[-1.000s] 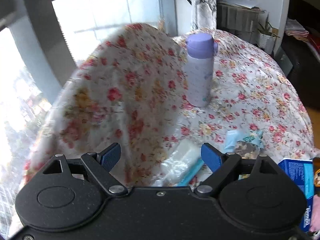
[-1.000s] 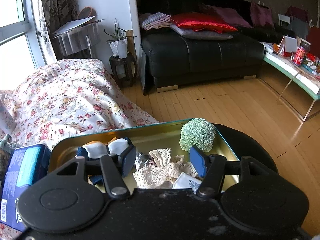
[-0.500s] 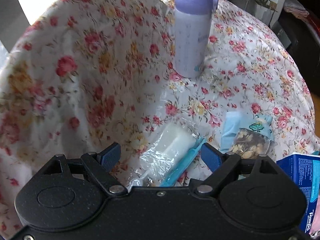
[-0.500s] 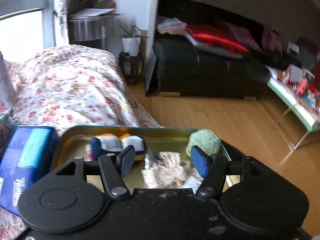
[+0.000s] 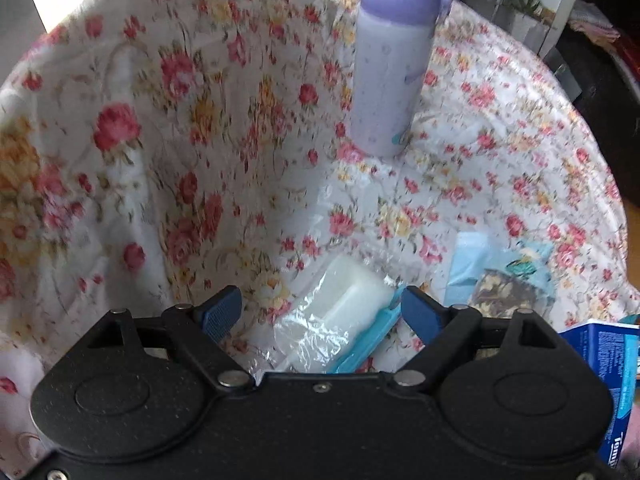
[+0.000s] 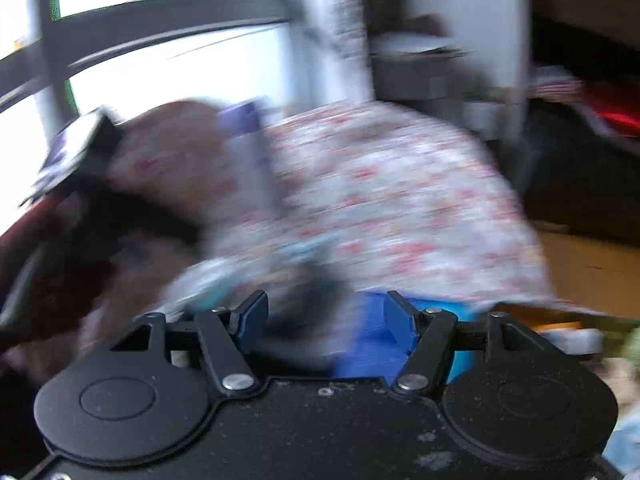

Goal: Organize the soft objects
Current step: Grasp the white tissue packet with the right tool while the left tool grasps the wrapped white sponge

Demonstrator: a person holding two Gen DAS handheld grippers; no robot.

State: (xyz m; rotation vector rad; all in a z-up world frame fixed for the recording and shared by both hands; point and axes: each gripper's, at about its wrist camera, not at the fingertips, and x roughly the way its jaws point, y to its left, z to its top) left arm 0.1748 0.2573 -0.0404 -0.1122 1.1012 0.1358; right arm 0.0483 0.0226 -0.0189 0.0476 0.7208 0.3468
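Floral cloth carries lavender bottle, clear packet, blue box.

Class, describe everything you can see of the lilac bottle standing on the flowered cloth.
The lilac bottle is a tall cylinder with a pale lilac body bearing faint small marks and a darker purple cap, closed, which looks like plastic. It stands upright on the flowered cloth, beside a raised fold of that cloth on its left. Nothing else touches it; the left gripper is open, well short of it.

Bright daylight pours through a large dark-framed window behind the rose-patterned white floral tablecloth, while a dark sofa with a red cushion stands on the warm wooden plank floor beside a white wall.
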